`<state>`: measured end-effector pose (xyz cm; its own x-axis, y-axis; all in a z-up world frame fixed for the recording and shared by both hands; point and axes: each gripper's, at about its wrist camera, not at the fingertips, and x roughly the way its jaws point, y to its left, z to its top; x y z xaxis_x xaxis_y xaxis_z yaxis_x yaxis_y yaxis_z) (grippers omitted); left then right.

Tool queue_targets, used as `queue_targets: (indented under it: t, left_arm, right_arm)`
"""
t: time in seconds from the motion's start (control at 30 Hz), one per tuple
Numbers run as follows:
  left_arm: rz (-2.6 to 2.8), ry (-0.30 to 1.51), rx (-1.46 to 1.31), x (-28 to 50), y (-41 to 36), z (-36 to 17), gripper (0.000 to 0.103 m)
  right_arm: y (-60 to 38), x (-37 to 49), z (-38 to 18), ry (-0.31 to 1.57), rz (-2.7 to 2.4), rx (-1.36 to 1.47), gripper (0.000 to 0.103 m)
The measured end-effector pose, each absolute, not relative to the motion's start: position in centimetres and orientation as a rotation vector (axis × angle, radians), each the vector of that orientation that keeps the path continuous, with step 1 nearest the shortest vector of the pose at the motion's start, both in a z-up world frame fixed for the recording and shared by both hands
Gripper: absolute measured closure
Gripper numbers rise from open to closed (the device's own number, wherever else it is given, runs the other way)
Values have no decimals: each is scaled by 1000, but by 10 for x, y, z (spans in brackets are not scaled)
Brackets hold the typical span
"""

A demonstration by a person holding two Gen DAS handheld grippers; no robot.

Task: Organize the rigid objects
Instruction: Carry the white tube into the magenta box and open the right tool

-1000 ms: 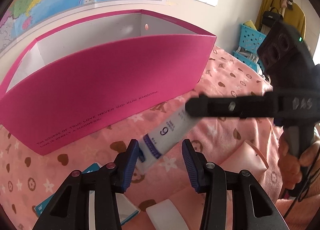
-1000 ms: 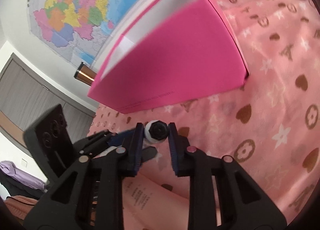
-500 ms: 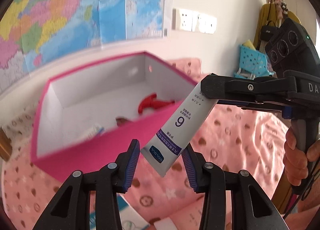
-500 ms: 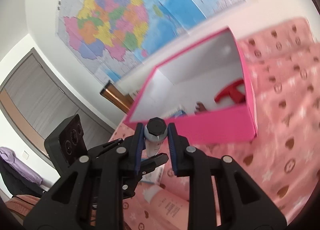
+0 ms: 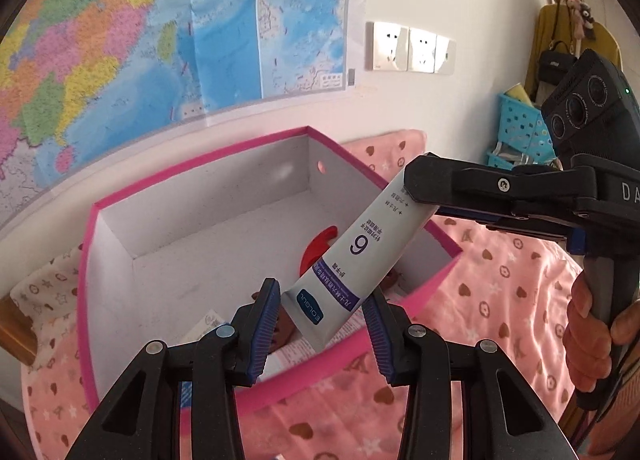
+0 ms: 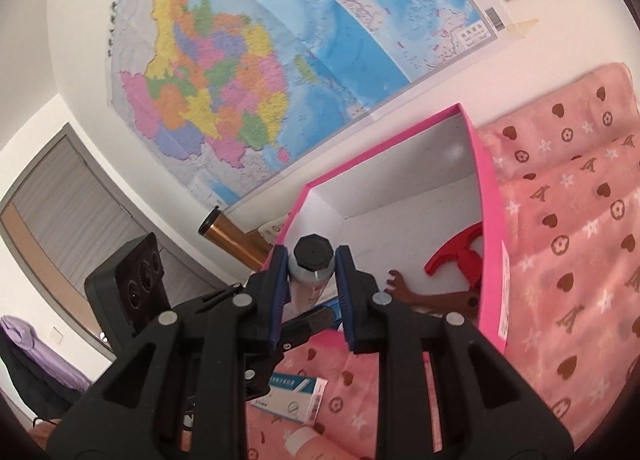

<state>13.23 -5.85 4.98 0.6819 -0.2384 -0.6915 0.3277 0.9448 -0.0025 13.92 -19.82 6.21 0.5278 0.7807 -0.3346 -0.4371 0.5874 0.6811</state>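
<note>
A white tube (image 5: 360, 252) with a purple band and a "6" hangs slanted over the open pink box (image 5: 208, 164). My left gripper (image 5: 322, 300) is shut on its flat crimped end. My right gripper (image 5: 412, 184) comes in from the right and is shut on the tube just below its black cap. In the right wrist view the cap (image 6: 313, 251) sits between the right gripper's (image 6: 312, 264) blue pads, with the box wall (image 6: 490, 260) beyond. Inside the box lie a red plastic piece (image 5: 316, 248), a brown hand-shaped thing (image 6: 420, 296) and a printed packet.
The box stands on a pink patterned cloth (image 5: 500, 300) against a wall with a map (image 5: 200, 40) and sockets (image 5: 408, 48). A small blue-and-white carton (image 6: 292, 396) and a pink bottle (image 6: 304, 440) lie on the cloth. A blue basket (image 5: 520, 124) stands far right.
Both grippers rose with the tube, from low on the cloth in front of the box to above its opening. The left fingers closed in on the tube's flat end.
</note>
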Motion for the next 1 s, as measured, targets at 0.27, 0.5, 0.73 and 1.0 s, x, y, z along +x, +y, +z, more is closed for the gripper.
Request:
queue_targets:
  t: [0.27,0.5,0.73,1.0]
  left_arm:
    - [-303,814,108,150,-60,33,61]
    - [-304,771,84,139,-48,40,61]
    - [-326,691,53,103,-33,50,60]
    - [-300,640,-23,61,0,54,56]
  right_arm:
    - [-197,162,38,768,712,532,76]
    - [-202,151,42,741,525,343,73]
    - [-205,127,49,708,515,289,73]
    - [-188,93,54,682,598,247,67]
